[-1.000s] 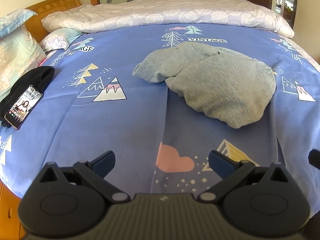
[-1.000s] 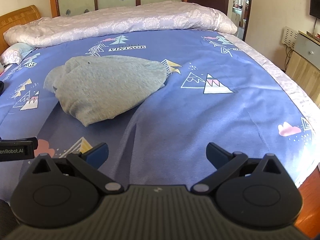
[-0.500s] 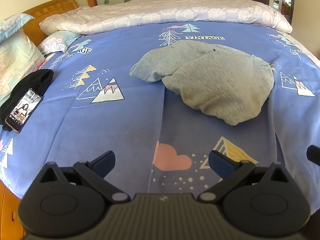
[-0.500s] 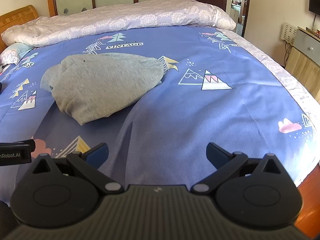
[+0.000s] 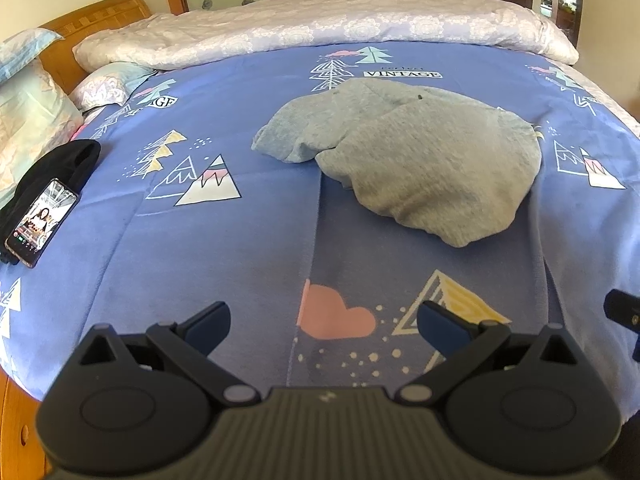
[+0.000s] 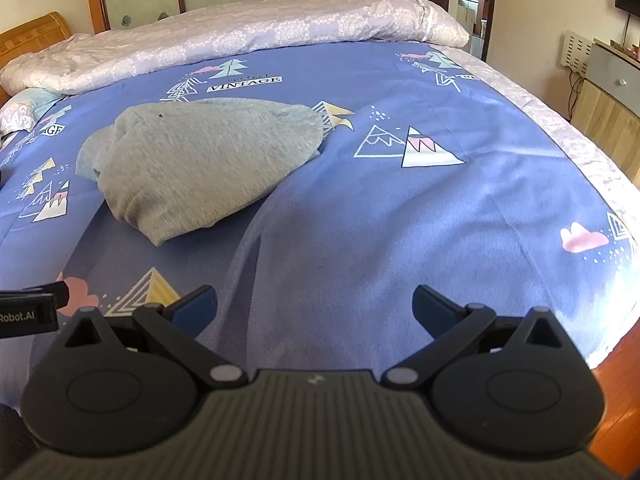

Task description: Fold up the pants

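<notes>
On the bed [image 5: 224,256], one grey pants [image 5: 404,152]; two empty claws, left [image 5: 322,322] and right [image 6: 314,306], gape.

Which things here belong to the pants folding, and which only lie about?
For the job: grey pants, left gripper, right gripper, both open and empty.
Lying about: phone, black cloth, pillows, rolled quilt.

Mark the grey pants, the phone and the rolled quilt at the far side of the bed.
grey pants [image 5: 432,168], left wrist view, middle of the top fold.
phone [image 5: 40,222], left wrist view, centre of its lit screen.
rolled quilt [image 6: 240,44], right wrist view, middle of the pale floral roll.
</notes>
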`<state>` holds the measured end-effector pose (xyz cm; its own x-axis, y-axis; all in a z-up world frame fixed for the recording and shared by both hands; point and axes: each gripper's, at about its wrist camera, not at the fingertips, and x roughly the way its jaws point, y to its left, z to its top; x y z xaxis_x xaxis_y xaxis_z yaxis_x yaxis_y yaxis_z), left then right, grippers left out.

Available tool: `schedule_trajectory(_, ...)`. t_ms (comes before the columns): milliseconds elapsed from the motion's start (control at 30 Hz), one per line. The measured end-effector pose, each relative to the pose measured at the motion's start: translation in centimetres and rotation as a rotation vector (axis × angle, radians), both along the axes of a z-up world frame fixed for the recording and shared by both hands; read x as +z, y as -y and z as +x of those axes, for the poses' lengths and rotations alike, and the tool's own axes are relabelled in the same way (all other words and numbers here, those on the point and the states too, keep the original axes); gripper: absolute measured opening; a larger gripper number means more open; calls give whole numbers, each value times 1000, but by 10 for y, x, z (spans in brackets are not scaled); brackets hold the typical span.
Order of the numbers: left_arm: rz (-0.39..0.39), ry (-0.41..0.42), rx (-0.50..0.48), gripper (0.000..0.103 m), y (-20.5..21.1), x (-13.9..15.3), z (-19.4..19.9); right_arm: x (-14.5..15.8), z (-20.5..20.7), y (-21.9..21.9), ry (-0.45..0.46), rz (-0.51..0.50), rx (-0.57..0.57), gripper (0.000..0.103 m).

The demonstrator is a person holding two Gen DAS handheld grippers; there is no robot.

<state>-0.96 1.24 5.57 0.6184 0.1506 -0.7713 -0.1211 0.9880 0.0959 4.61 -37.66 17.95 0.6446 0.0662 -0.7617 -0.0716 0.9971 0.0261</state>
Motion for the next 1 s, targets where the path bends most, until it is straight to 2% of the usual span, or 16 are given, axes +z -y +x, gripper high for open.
schedule_trajectory(400, -11, 61, -68, 103, 10, 7, -6, -2, 1, 2, -7, 3, -2, 103)
schedule_trajectory(1000, -6, 46, -74, 103, 14, 4, -6, -5, 2, 8, -16, 20, -14, 103)
